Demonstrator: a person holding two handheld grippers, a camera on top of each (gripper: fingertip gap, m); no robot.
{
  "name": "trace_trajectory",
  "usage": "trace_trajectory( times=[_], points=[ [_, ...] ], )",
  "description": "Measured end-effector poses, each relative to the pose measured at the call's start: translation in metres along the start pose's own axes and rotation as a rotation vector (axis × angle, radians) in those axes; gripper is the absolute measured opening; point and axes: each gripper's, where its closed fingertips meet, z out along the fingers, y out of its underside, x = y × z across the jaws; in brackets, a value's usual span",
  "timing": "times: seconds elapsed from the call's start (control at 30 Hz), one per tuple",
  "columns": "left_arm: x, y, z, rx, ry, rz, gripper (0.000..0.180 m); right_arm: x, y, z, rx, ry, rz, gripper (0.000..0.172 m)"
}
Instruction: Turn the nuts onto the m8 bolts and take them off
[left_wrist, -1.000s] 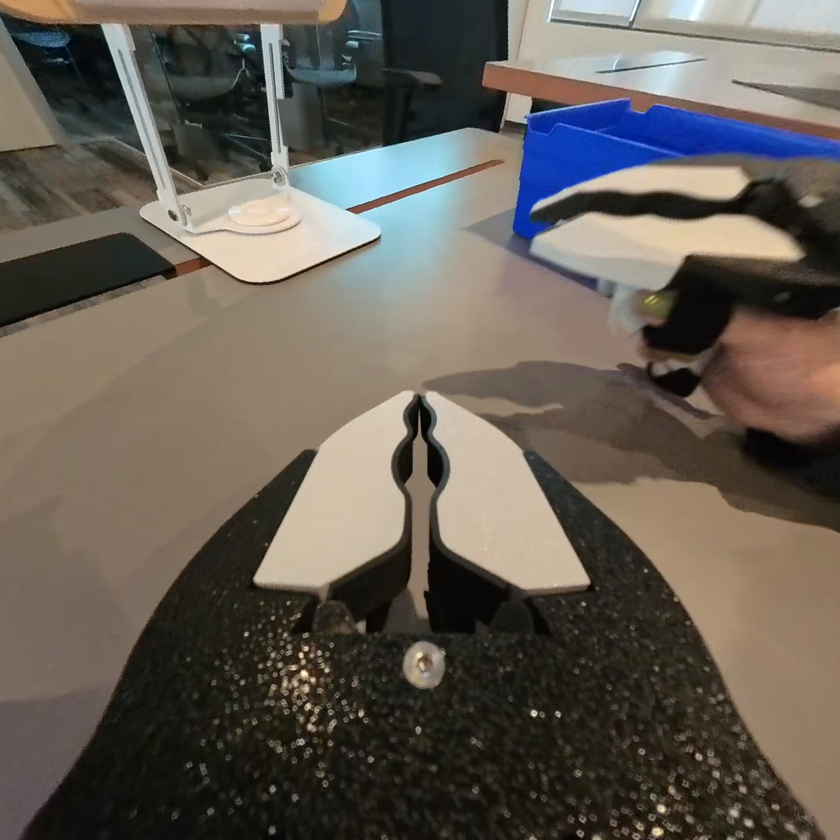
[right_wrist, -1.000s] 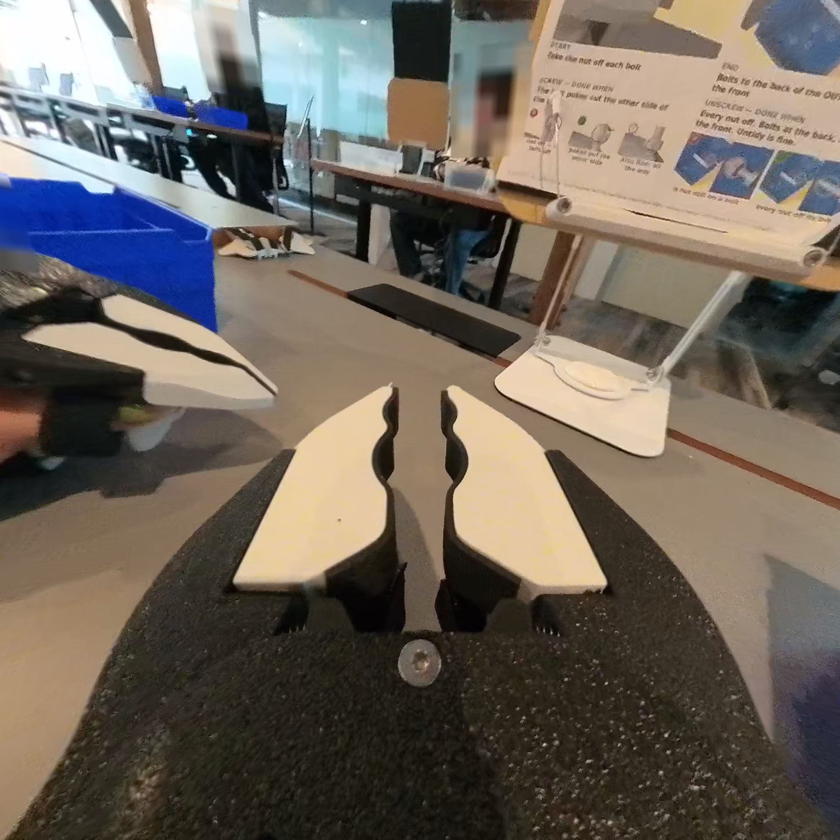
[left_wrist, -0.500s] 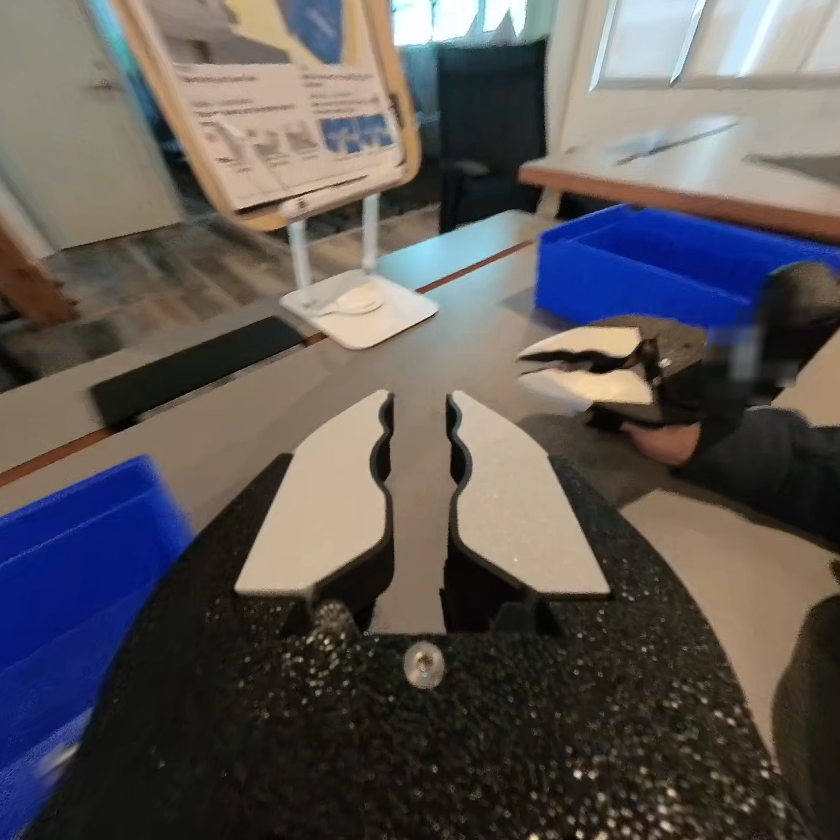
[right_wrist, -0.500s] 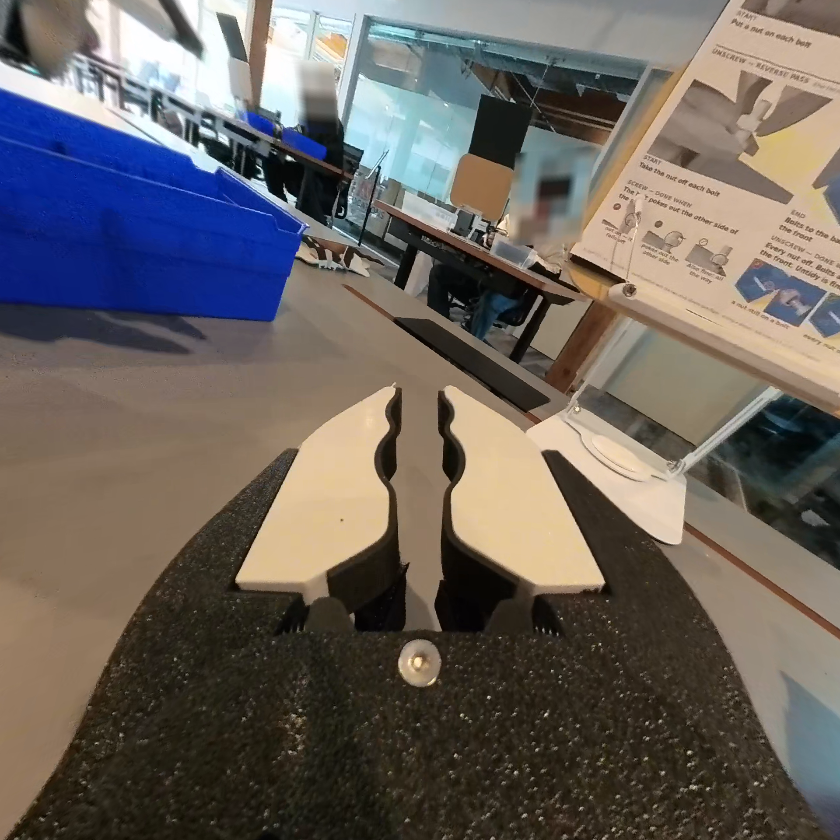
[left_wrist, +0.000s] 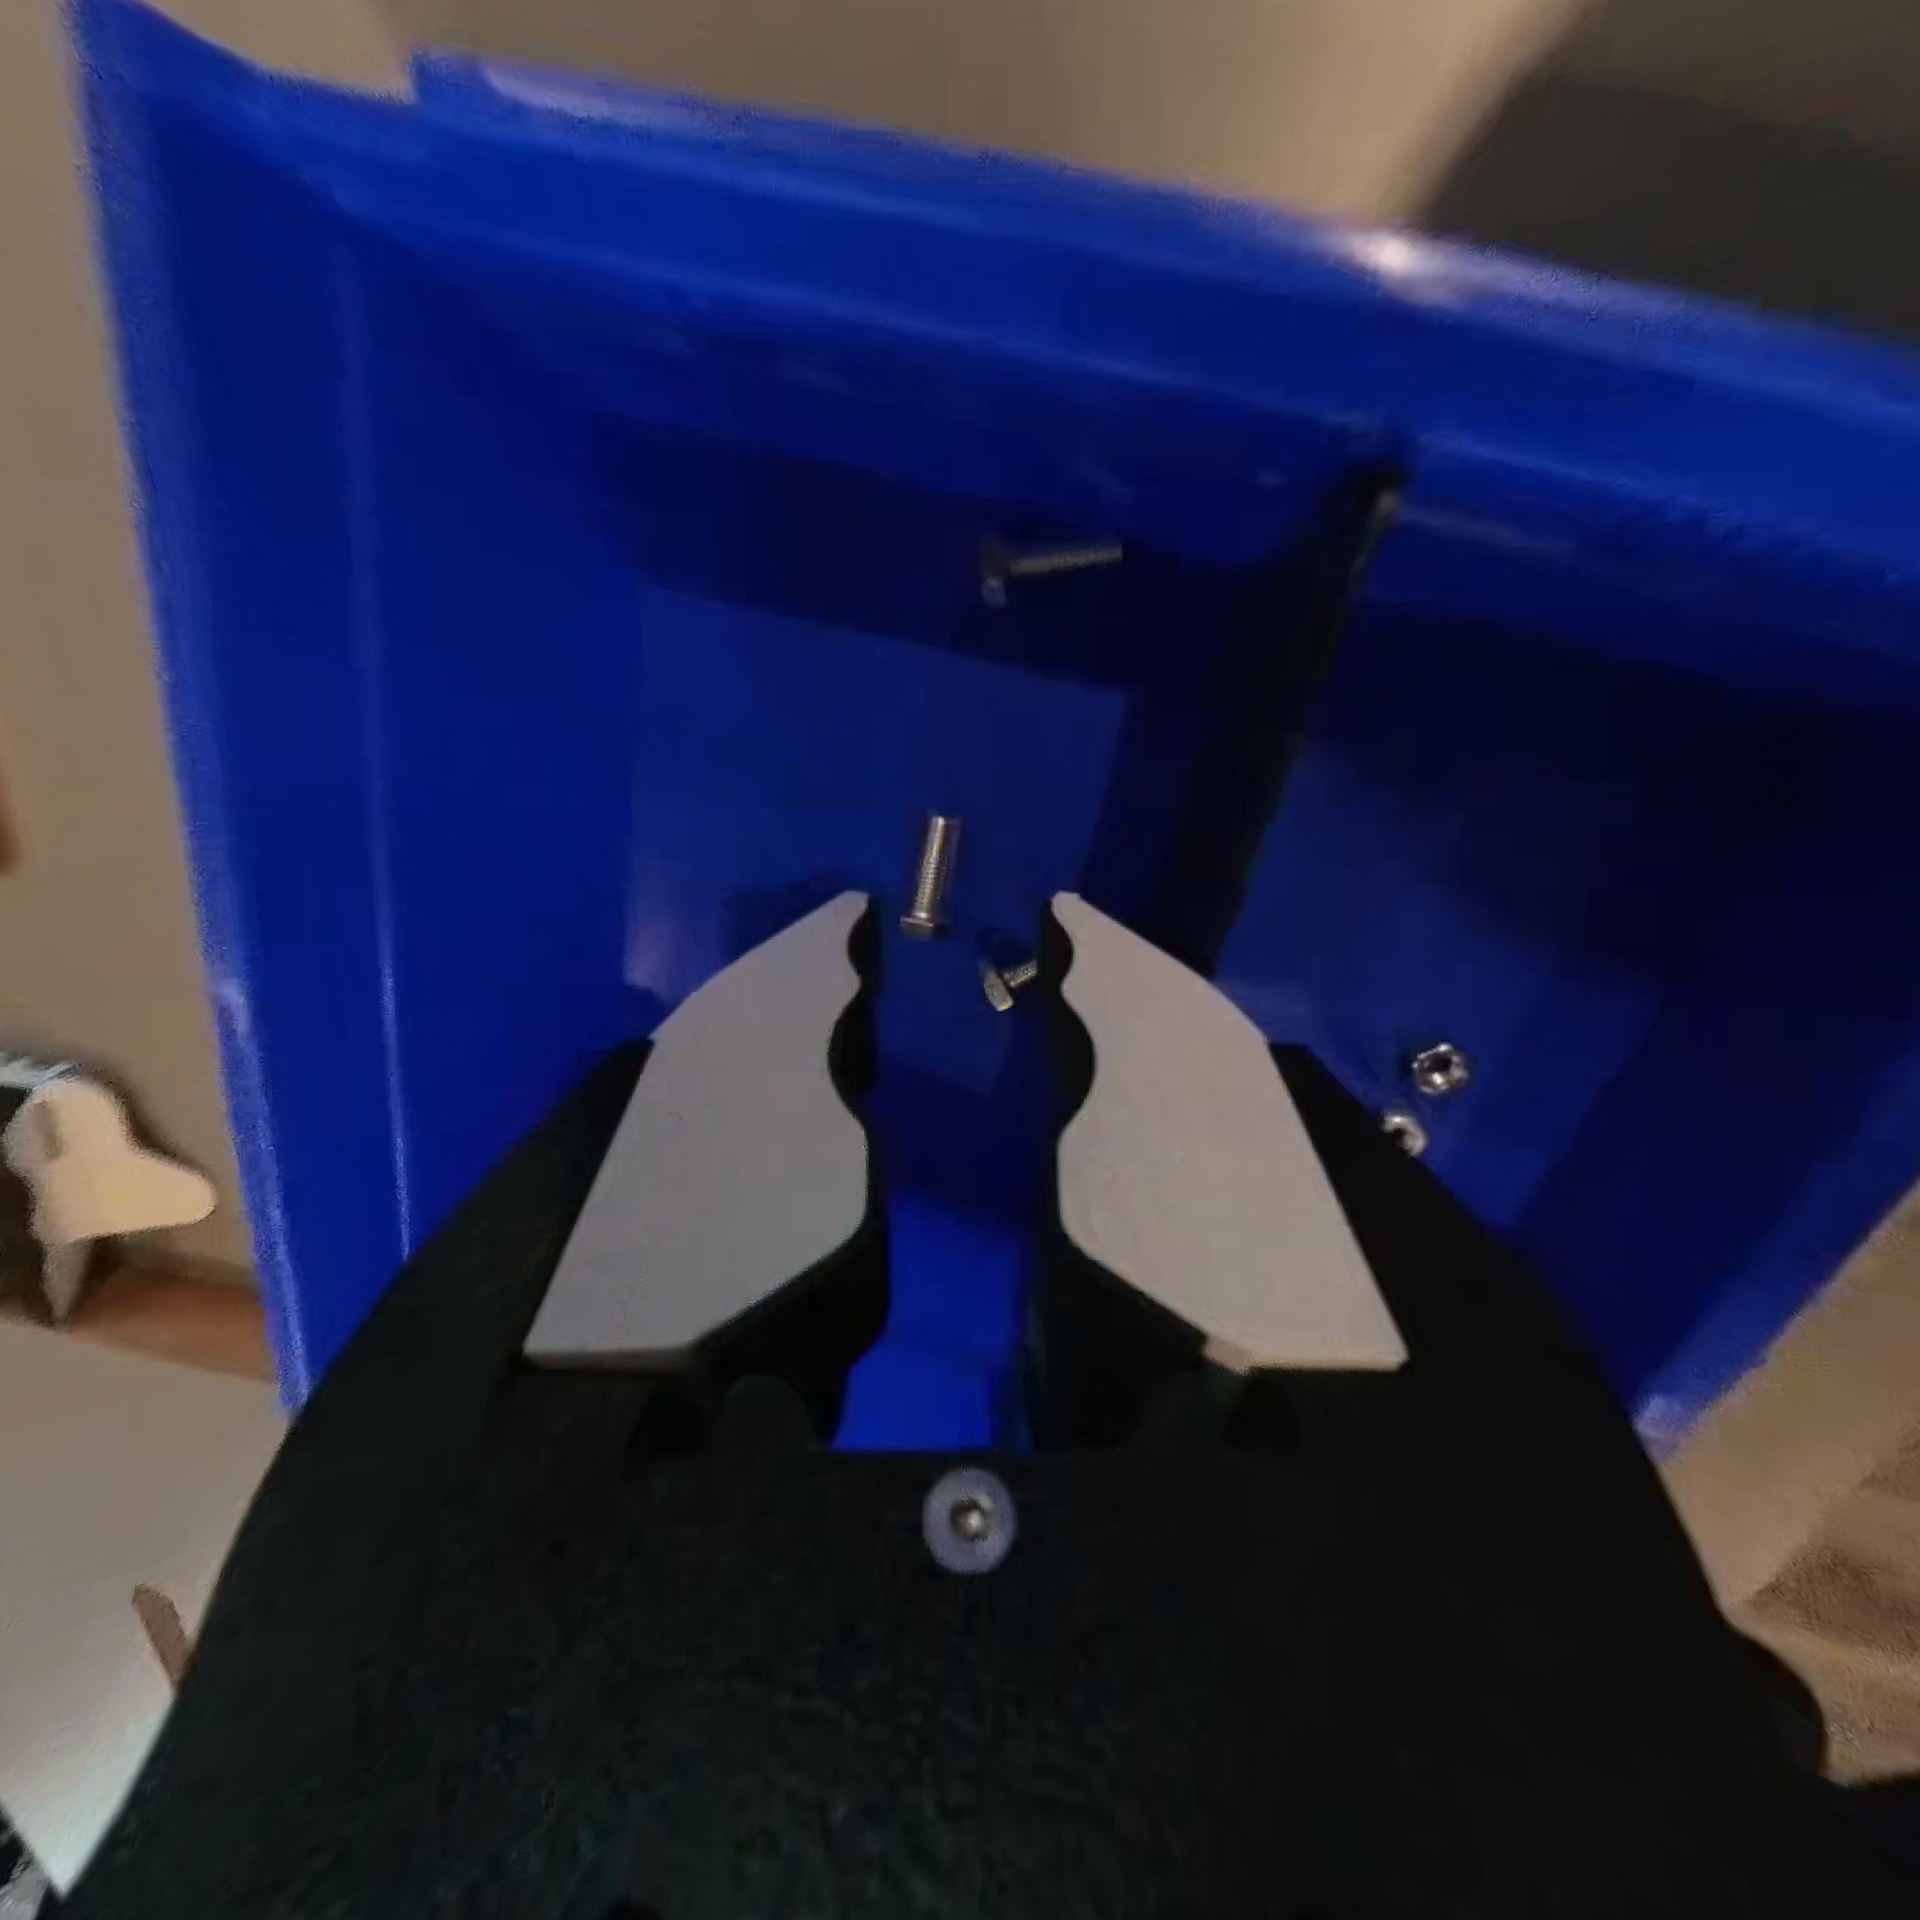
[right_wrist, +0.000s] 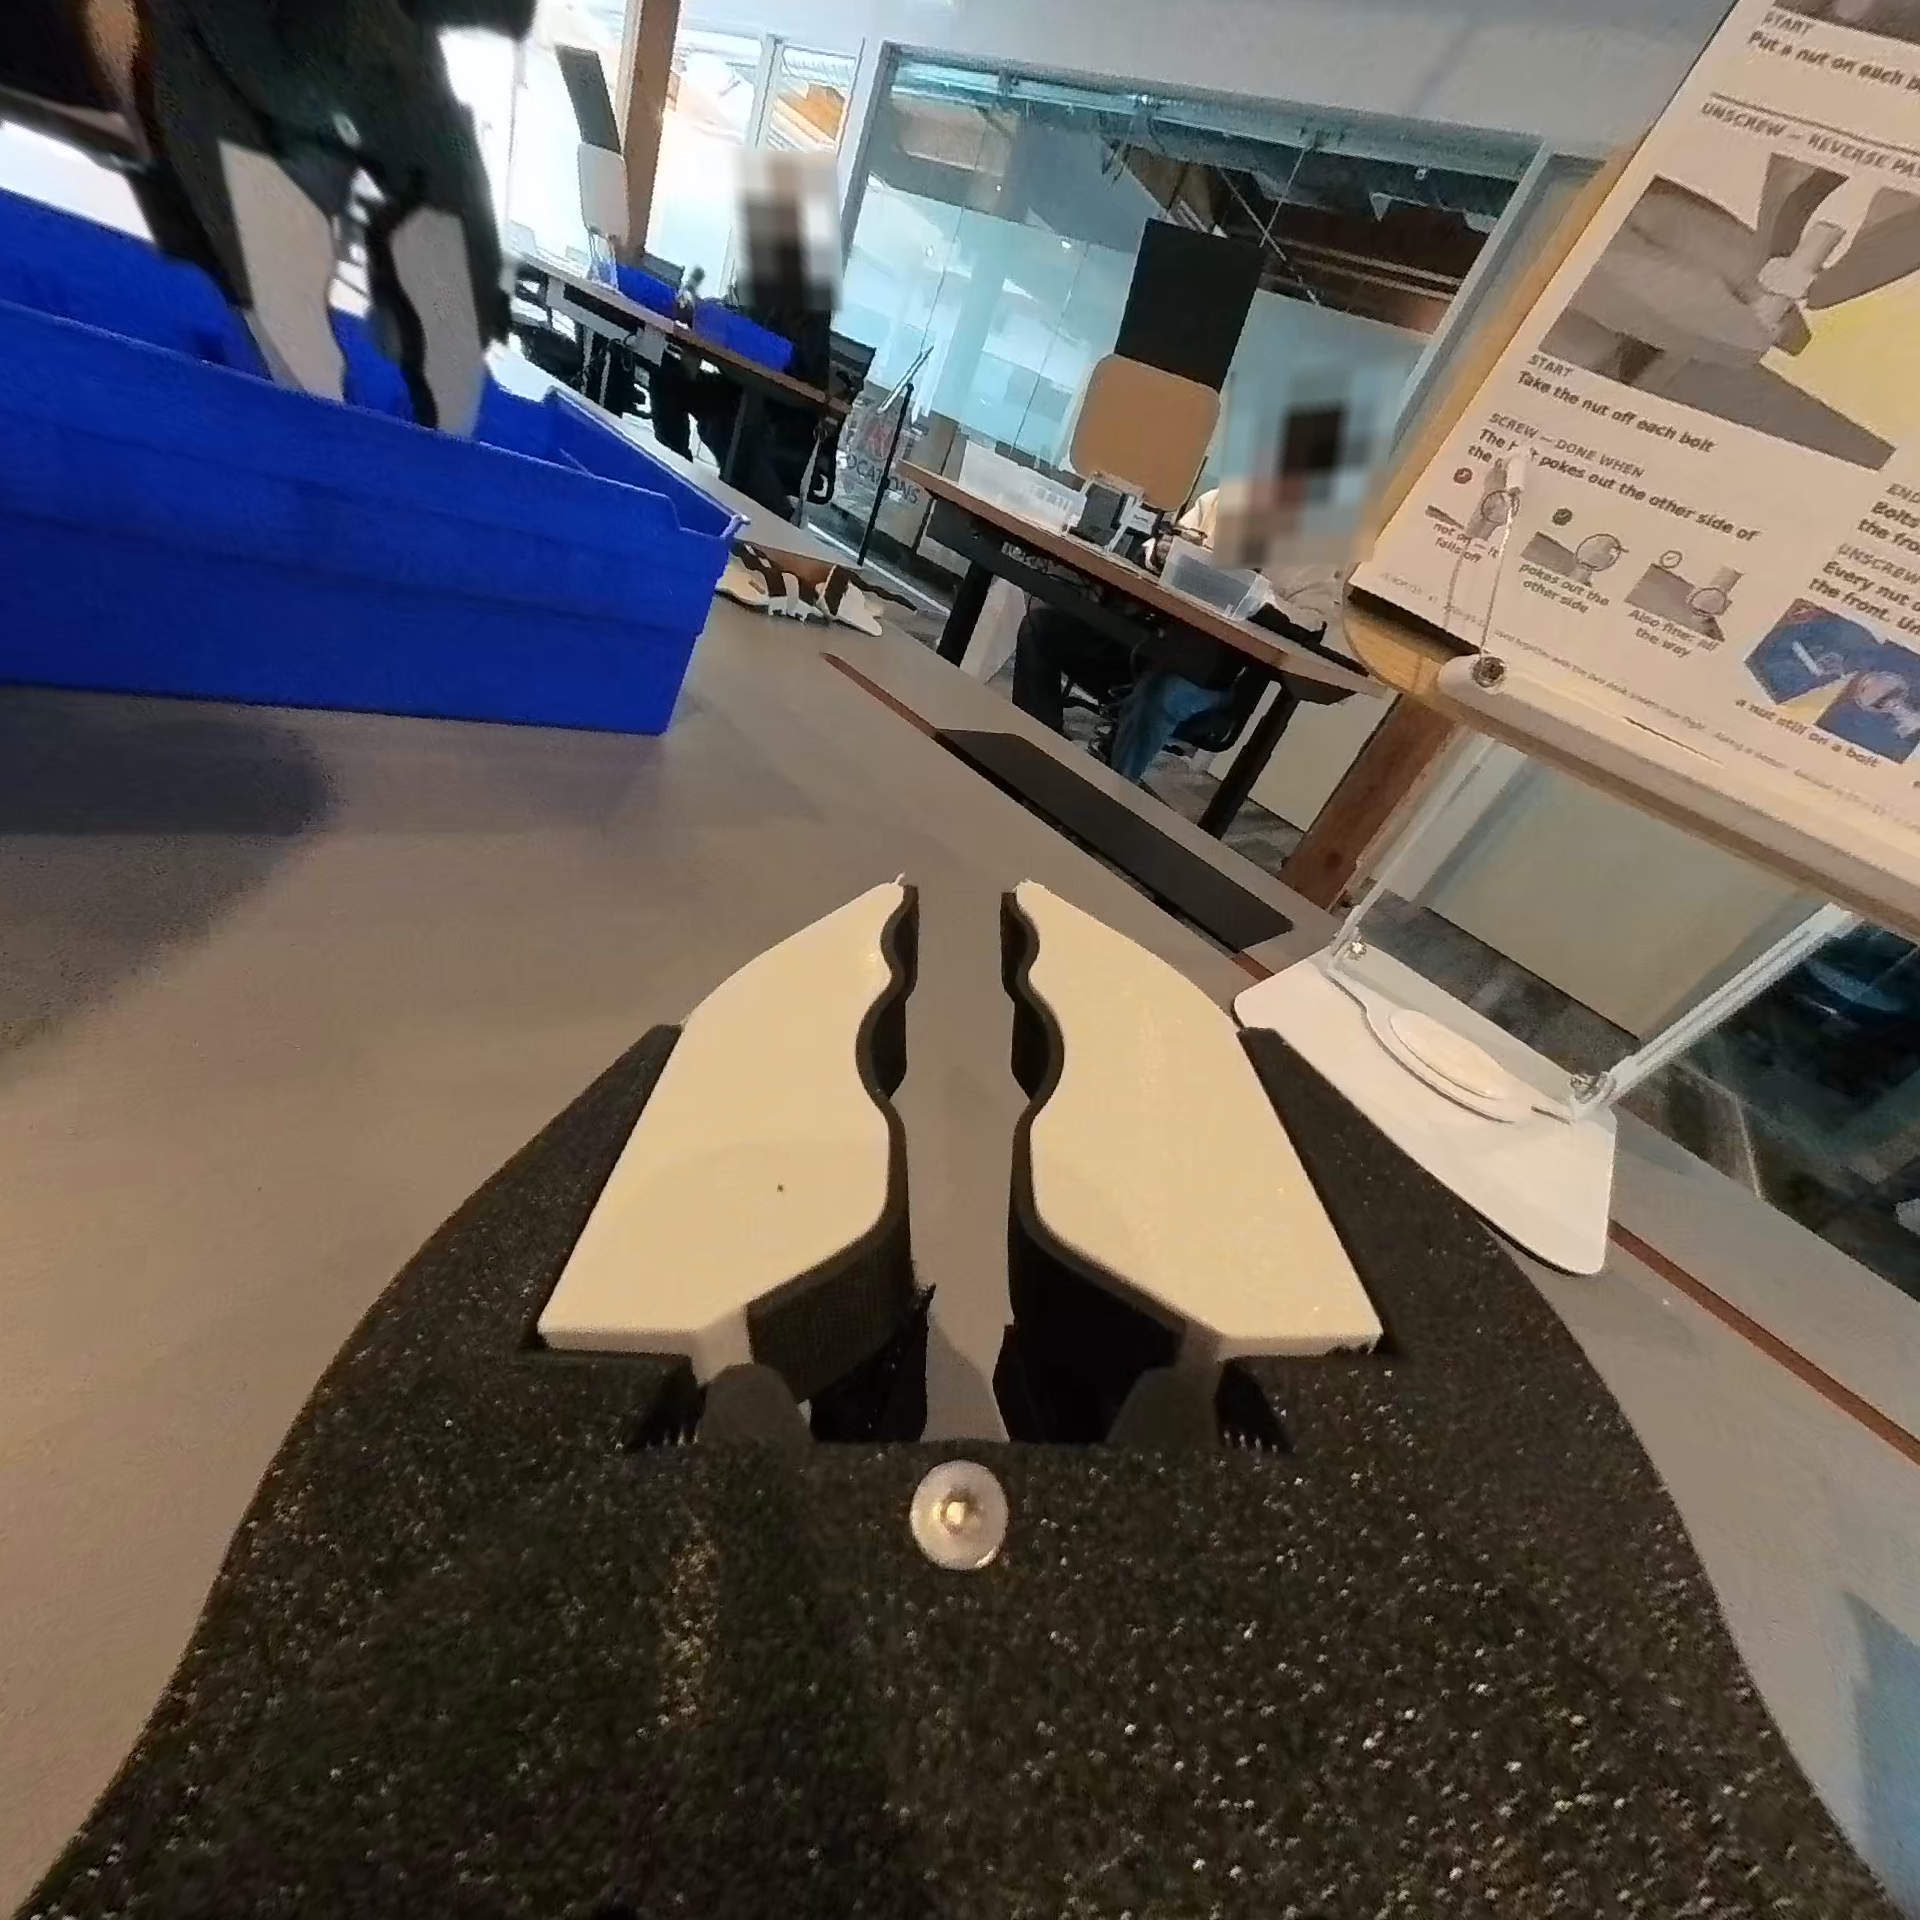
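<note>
Three silver hex-head bolts lie loose on the blue bin's floor (left_wrist: 862, 748): one (left_wrist: 928, 878) pointing away, head nearest; a second (left_wrist: 1008, 979) just right of it, angled; a third (left_wrist: 1049, 566) farther back, lying crosswise. Two bare nuts (left_wrist: 1439, 1070) (left_wrist: 1405, 1132) lie flat in the right compartment.

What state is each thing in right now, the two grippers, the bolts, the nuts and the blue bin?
Left gripper: open, empty, pointing down into the bin.
Right gripper: slightly open, empty, low over the table.
Bolts: three, loose on the bin floor, no nuts on them.
Nuts: two, loose in the neighbouring compartment.
Blue bin: open-topped, split by a divider.
</note>
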Motion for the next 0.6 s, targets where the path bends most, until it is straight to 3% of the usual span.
trace_trajectory(
  times=[0.3,0.43,0.47,0.6],
  points=[
    [-0.005,0.024,0.042,-0.204,0.195,0.077,0.020,-0.001,0.001,0.001,-0.004,-0.012,0.001,0.014],
    [-0.004,0.028,0.051,-0.235,0.211,0.083,0.018,-0.001,0.001,0.001,-0.003,-0.014,0.002,0.014],
    [-0.003,0.029,0.053,-0.246,0.211,0.092,0.010,-0.001,0.001,0.001,-0.002,-0.014,0.004,0.014],
    [-0.013,0.031,0.047,-0.278,0.100,0.093,0.008,0.000,0.000,0.001,0.003,-0.007,0.012,0.014]
  ],
)
